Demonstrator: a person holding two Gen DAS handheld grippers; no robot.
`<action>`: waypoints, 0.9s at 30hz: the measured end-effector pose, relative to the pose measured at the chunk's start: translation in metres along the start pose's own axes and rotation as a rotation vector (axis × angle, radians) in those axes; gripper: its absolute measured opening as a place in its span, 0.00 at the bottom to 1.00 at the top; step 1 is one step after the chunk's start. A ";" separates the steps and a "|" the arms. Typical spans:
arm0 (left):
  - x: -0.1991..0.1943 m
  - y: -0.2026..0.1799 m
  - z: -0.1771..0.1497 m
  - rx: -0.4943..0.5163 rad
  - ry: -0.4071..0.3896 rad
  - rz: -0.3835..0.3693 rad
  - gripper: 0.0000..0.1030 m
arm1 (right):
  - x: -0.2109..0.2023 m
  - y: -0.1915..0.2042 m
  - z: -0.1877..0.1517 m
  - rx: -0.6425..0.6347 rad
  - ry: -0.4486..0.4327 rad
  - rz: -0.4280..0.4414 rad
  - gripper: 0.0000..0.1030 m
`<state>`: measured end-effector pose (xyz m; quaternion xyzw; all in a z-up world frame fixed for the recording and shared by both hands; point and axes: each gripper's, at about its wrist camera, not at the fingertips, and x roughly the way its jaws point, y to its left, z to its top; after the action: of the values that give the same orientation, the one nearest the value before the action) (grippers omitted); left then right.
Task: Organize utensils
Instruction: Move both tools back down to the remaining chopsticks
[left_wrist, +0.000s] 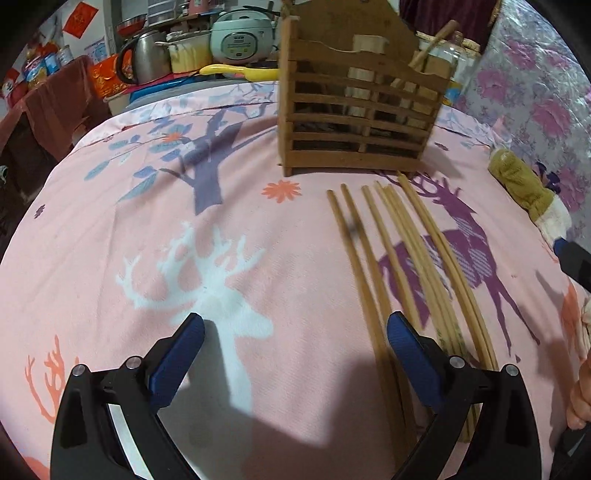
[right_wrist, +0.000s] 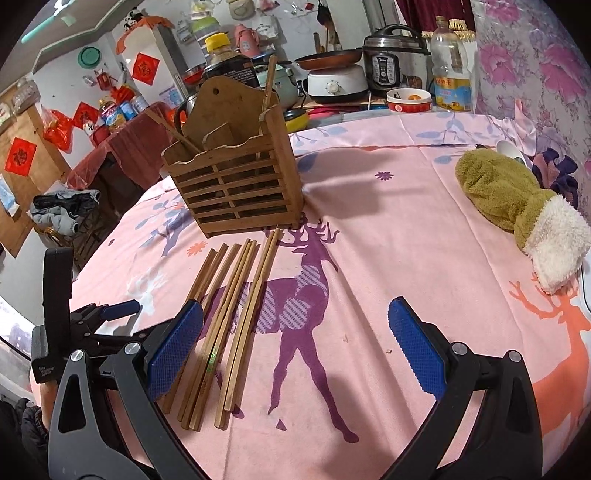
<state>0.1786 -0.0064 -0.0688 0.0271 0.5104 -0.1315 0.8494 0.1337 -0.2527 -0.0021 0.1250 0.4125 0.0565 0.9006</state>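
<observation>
Both grippers (left_wrist: 295, 354) (right_wrist: 295, 347) open, empty. Chopsticks (right_wrist: 229, 317) loose on counter (right_wrist: 406, 258) near holder (right_wrist: 236, 184). Next: grasp one.

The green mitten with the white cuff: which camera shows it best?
The right wrist view. There the mitten lies whole on the pink cloth, green body and fluffy white cuff both clear. The left wrist view catches it only at the far right edge, small and squashed by the lens.
</observation>
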 end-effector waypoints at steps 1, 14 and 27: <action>0.001 0.002 0.001 -0.006 -0.001 0.006 0.95 | 0.000 -0.001 0.000 0.001 0.001 -0.001 0.94; -0.011 0.067 0.007 -0.220 -0.019 0.005 0.94 | 0.011 0.009 -0.007 -0.030 0.063 0.064 0.90; -0.011 0.058 0.004 -0.201 -0.019 0.002 0.94 | 0.049 0.021 -0.019 -0.143 0.199 -0.038 0.45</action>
<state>0.1913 0.0511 -0.0622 -0.0592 0.5127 -0.0792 0.8529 0.1513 -0.2186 -0.0446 0.0463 0.4971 0.0808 0.8627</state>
